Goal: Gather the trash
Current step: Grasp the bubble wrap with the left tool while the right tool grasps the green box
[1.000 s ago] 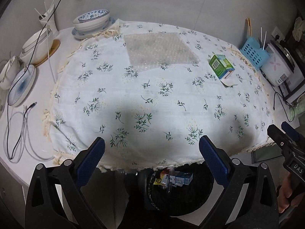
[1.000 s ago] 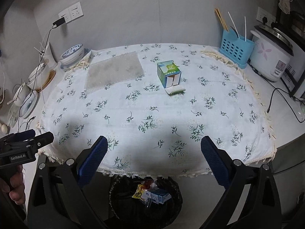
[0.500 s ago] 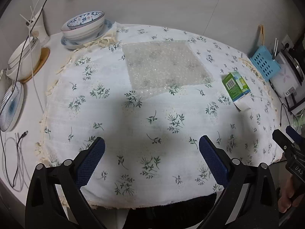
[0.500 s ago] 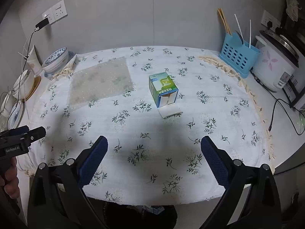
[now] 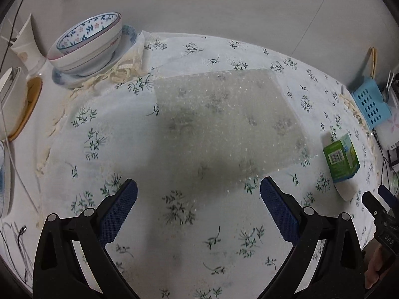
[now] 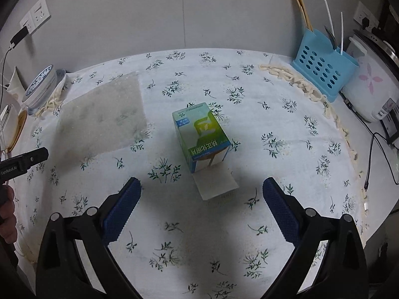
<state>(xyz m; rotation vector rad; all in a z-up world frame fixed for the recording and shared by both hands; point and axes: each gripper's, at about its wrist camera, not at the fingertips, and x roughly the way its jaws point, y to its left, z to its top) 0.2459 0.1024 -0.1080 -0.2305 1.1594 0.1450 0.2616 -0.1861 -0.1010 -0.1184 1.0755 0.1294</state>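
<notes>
Advanced over desk since earlier; left tool [image 5: 198, 194] wide before bubble wrap sheet [image 5: 224, 122] at 12 o'clock, right tool [image 6: 201, 195] wide before green carton [image 6: 200, 137]; could crush carton, flap loose

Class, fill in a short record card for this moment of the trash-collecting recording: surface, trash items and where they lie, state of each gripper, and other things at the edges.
surface: floral tablecloth
trash 1: bubble wrap sheet, flat on cloth, ahead of left gripper
trash 2: green and blue carton, flap open, ahead of right gripper
left gripper: open, empty
right gripper: open, empty
left edge: stacked bowls
right edge: blue utensil holder, rice cooker
</notes>
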